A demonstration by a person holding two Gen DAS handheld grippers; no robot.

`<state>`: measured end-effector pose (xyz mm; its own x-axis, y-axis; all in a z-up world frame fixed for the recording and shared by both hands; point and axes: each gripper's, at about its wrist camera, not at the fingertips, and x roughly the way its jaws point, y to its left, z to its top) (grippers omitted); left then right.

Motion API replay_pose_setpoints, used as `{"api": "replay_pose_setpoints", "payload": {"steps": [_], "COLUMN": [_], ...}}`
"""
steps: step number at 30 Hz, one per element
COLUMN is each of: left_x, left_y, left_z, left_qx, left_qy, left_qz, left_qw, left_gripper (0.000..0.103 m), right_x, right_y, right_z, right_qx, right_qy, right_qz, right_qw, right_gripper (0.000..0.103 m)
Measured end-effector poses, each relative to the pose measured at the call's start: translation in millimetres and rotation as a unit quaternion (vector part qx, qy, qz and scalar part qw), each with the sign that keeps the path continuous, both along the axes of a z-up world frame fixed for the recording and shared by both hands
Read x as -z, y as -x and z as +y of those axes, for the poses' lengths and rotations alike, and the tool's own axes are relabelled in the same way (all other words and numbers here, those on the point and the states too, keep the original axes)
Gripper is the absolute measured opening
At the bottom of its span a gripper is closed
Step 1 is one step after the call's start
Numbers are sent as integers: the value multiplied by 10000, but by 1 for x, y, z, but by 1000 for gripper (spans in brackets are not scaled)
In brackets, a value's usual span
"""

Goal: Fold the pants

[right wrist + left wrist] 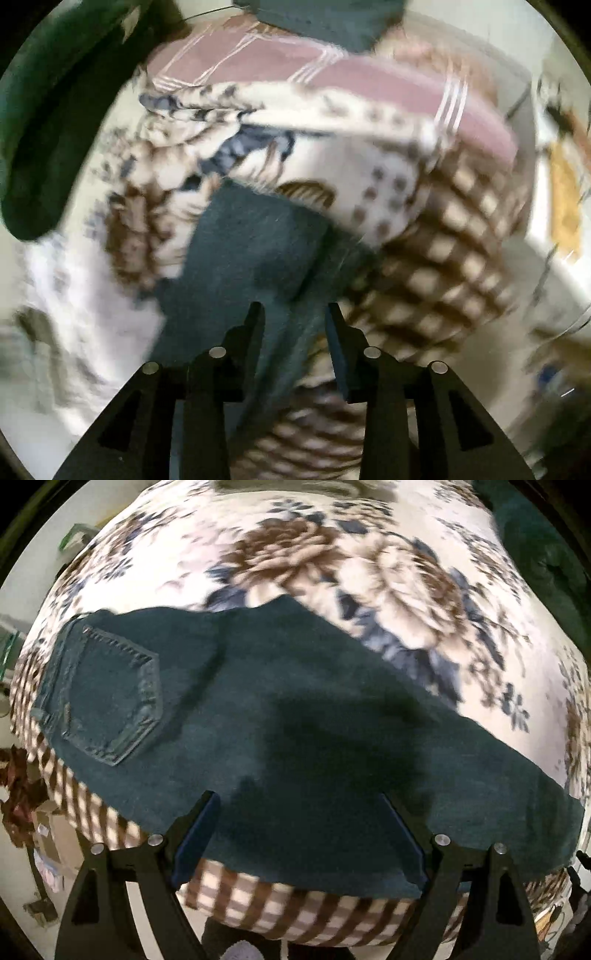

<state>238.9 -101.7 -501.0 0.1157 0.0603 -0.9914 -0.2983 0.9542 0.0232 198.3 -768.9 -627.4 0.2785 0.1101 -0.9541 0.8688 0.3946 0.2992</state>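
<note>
Dark blue jeans [295,716] lie flat across a floral blanket [369,572], waist and back pocket [114,698] at the left, leg running right. My left gripper [299,797] hovers open above the jeans near the bed's front edge, holding nothing. In the right wrist view the leg end of the jeans [255,251] lies on the blanket, blurred by motion. My right gripper [295,308] is open just above the leg's hem area, with denim showing between the fingers but not clamped.
The blanket has a brown checked border [295,904] hanging over the bed edge. A dark green cloth [55,129] lies at the far side. A pink striped sheet [295,66] and another dark garment [325,22] lie beyond. Clutter sits on the floor [37,830] at left.
</note>
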Motion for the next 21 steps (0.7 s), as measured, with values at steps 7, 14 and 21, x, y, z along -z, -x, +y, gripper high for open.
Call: {"api": "replay_pose_setpoints", "payload": {"steps": [7, 14, 21], "left_x": [0, -9, -22], "left_y": [19, 33, 39], "left_z": [48, 89, 159], "left_qx": [-573, -1131, -1869], "left_qy": [-306, -275, -106], "left_qz": [103, 68, -160], "left_qw": [9978, 9932, 9822], "left_gripper": [86, 86, 86], "right_x": [43, 8, 19], "right_y": [-23, -14, -35], "right_z": [53, 61, 111], "right_qx": [-333, -139, -1172], "right_qy": [-387, 789, -309], "right_qz": [86, 547, 440], "right_qw": [9987, 9953, 9917], "right_gripper": [27, 0, 38]}}
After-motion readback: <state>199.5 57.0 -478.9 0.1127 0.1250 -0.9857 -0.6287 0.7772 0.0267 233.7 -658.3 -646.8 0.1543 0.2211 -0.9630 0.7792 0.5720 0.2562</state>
